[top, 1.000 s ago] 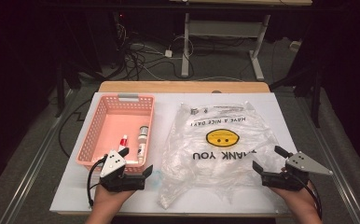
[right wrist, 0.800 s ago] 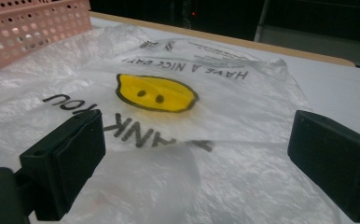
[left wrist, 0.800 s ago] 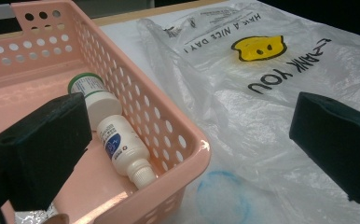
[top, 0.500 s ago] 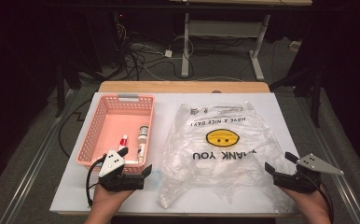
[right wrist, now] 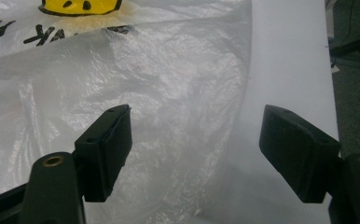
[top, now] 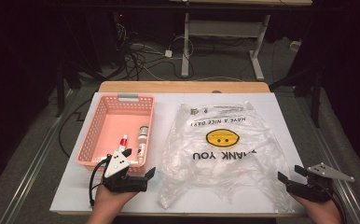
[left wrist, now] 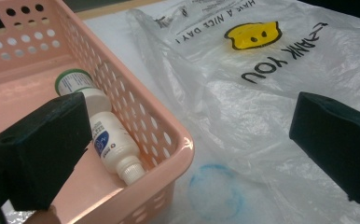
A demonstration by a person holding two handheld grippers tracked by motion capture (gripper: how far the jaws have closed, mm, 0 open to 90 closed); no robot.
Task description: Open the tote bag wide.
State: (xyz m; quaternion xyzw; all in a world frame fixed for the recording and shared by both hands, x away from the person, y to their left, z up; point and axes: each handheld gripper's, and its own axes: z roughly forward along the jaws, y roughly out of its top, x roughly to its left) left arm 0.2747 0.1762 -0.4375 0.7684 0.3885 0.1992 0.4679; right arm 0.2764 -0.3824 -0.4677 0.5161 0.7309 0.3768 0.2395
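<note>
A clear plastic bag [top: 220,154] with a yellow smiley and "THANK YOU" lies flat on the white table. Left of it stands a pink basket [top: 101,140] holding a white bottle [top: 142,140] and a small red-capped tube [top: 123,141]. My left gripper [top: 139,162] is open at the basket's near right corner; in the left gripper view its jaws straddle the basket rim [left wrist: 136,93], with the bottle [left wrist: 103,130] by the left jaw. My right gripper [top: 290,172] is open by the bag's near right edge. Its jaws have just been closing, with the bag's edge [right wrist: 178,93] lying under the gap.
The white board [top: 271,107] covers a wooden table with dark floor, cables and desk legs beyond. A faint blue ring [left wrist: 215,191] shows through the bag next to the basket. Bare board [right wrist: 290,56] lies right of the bag.
My right gripper has moved right and toward the table's near edge, off the bag's middle, and its jaws stand narrower. The left gripper has kept still.
</note>
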